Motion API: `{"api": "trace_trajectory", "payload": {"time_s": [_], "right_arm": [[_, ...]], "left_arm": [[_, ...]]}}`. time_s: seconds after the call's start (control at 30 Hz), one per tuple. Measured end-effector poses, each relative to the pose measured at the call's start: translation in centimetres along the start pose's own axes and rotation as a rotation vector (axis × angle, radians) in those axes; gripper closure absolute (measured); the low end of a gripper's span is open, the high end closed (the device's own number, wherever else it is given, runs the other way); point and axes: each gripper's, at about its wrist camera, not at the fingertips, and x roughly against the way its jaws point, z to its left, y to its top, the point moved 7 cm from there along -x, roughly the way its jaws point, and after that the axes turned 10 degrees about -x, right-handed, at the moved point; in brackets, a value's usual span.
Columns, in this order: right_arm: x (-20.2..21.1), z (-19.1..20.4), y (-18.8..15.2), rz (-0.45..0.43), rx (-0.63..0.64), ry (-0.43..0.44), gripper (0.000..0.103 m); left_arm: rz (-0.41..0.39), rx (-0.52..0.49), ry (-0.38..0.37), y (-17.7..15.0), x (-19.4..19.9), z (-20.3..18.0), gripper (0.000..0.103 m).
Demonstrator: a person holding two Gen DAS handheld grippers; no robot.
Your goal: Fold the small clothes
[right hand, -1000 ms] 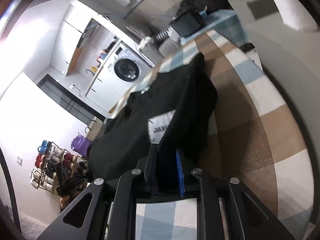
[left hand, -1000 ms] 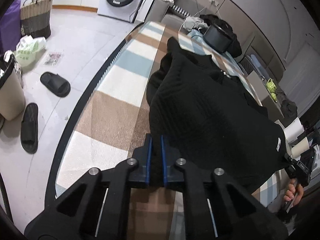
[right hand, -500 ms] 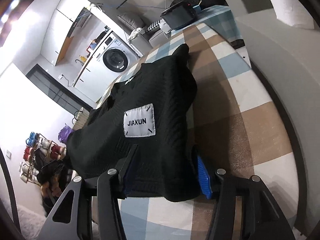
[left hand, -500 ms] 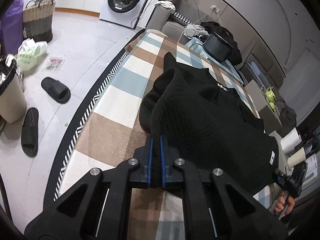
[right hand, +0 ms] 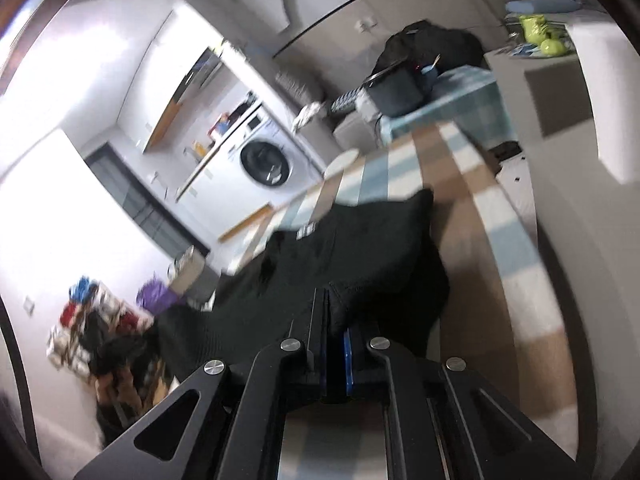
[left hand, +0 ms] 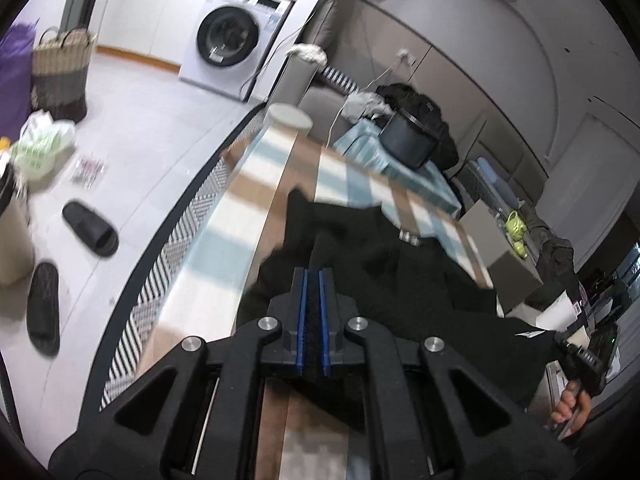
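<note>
Your left gripper (left hand: 313, 300) and right gripper (right hand: 335, 326) are each clamped tight on the near hem of the black waffle-knit garment (left hand: 420, 280), lifted off the checked counter (left hand: 248, 208). Thin bites: uneven pulling may slip one corner, skewing the fold.

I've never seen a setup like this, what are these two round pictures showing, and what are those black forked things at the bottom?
No robot here: a person holds a hand-held gripper in each hand, each carrying a fisheye camera looking along its jaws. One picture is from the left gripper, the other from the right gripper. The right one also shows at the far edge of the left view. A black knitted garment lies partly on a checked tablecloth. Both grippers are shut on its near edge; the right one's jaws have just been closing on the fabric. A washing machine stands behind.
</note>
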Motion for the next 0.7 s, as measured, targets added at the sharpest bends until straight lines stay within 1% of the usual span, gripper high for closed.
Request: {"api": "trace_trajectory", "payload": {"time_s": [0.1,0.13,0.23,0.27,0.3,0.37,0.43,0.47,0.5,0.53,0.57,0.6,0.63,0.67,0.7], "right_arm": [[-0.8,1.0,2.7,-0.053,-0.039,0.009,0.097],[-1.2,1.6,3.7,-0.073,-0.058,0.013,0.097],[-2.4,2.0,5.9,-0.129,-0.089,-0.005,0.097],[-2.9,1.8,6.3,-0.133,-0.101,-0.014,0.097],[-3.6,1.4,6.7,-0.124,-0.115,-0.040,0.097],[-4.5,0.8,6.5,-0.108,-0.107,-0.099,0.097],[-4.9,0.0,5.8,-0.078,-0.110,-0.119,0.097],[-4.9,-0.4,5.4,-0.071,-0.112,-0.132,0.097],[-4.8,-0.9,5.0,-0.067,-0.115,-0.136,0.097],[-4.8,-1.3,4.6,-0.055,-0.124,-0.138,0.097],[-4.7,-1.8,4.3,-0.047,-0.139,-0.141,0.097],[-4.6,-2.2,4.0,-0.038,-0.150,-0.141,0.097],[-4.4,-2.4,3.6,-0.031,-0.154,-0.141,0.097],[-4.4,-2.6,3.3,-0.023,-0.161,-0.145,0.097],[-4.3,-2.9,3.0,-0.014,-0.165,-0.146,0.097]], "left_arm": [[-0.045,0.004,0.001,3.3,-0.8,0.3,0.103],[-0.063,0.011,0.016,4.5,-1.2,0.7,0.103],[-0.073,0.035,0.025,6.6,-2.3,1.7,0.103],[-0.064,0.040,0.041,6.9,-2.8,2.1,0.103],[-0.052,0.041,0.048,6.9,-3.1,2.4,0.103],[0.000,0.035,0.033,6.2,-4.0,2.5,0.103],[0.050,0.031,0.038,4.5,-4.6,2.8,0.103],[0.080,0.029,0.040,3.6,-4.9,2.8,0.101],[0.117,0.031,0.040,2.6,-5.1,2.9,0.094],[0.152,0.035,0.030,1.4,-5.3,2.8,0.083],[0.175,0.041,0.018,0.1,-5.4,2.7,0.069],[0.188,0.042,0.012,-0.8,-5.3,2.5,0.063],[0.195,0.029,0.009,-1.9,-5.1,2.2,0.054],[0.196,0.016,0.011,-2.7,-4.8,1.9,0.051],[0.196,0.008,0.012,-3.3,-4.4,1.7,0.051]]}}
